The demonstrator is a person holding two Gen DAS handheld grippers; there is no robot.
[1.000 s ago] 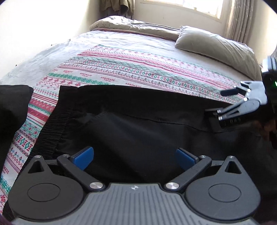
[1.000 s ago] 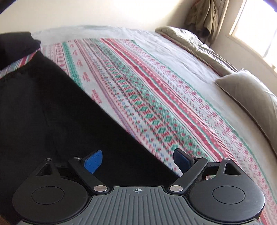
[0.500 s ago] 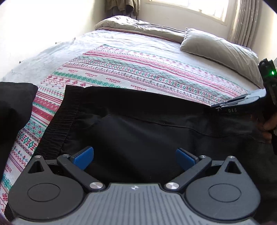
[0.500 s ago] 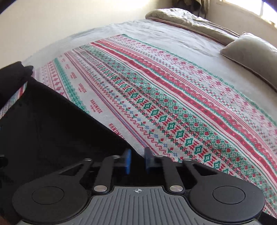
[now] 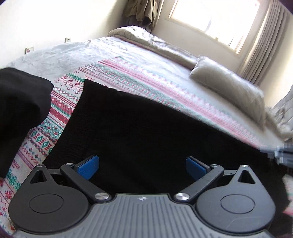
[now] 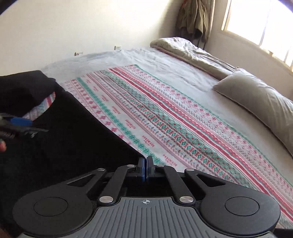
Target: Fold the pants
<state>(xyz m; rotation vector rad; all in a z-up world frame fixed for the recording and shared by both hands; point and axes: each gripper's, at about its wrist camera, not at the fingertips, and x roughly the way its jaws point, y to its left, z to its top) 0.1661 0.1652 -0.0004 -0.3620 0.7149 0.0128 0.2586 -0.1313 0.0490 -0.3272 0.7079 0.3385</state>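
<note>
Black pants (image 5: pixel 146 131) lie spread on the patterned blanket (image 5: pixel 128 80) on the bed; they also show in the right wrist view (image 6: pixel 69 139). My left gripper (image 5: pixel 142 167) is open, its blue pads just above the black cloth near the waistband end. My right gripper (image 6: pixel 146 167) is shut on the far edge of the pants. The right gripper shows blurred at the right edge of the left wrist view (image 5: pixel 282 157). The left gripper shows at the left edge of the right wrist view (image 6: pixel 20 126).
A second black garment (image 5: pixel 20 109) lies at the left. A grey pillow (image 5: pixel 228 87) and a folded duvet (image 5: pixel 157 45) lie at the head of the bed. A window with curtains (image 5: pixel 260 36) stands behind, with clothes hanging (image 5: pixel 141 12) in the corner.
My right gripper has closed on the far edge of the pants and lifted a little. My left gripper stays open and has tilted upward over the cloth.
</note>
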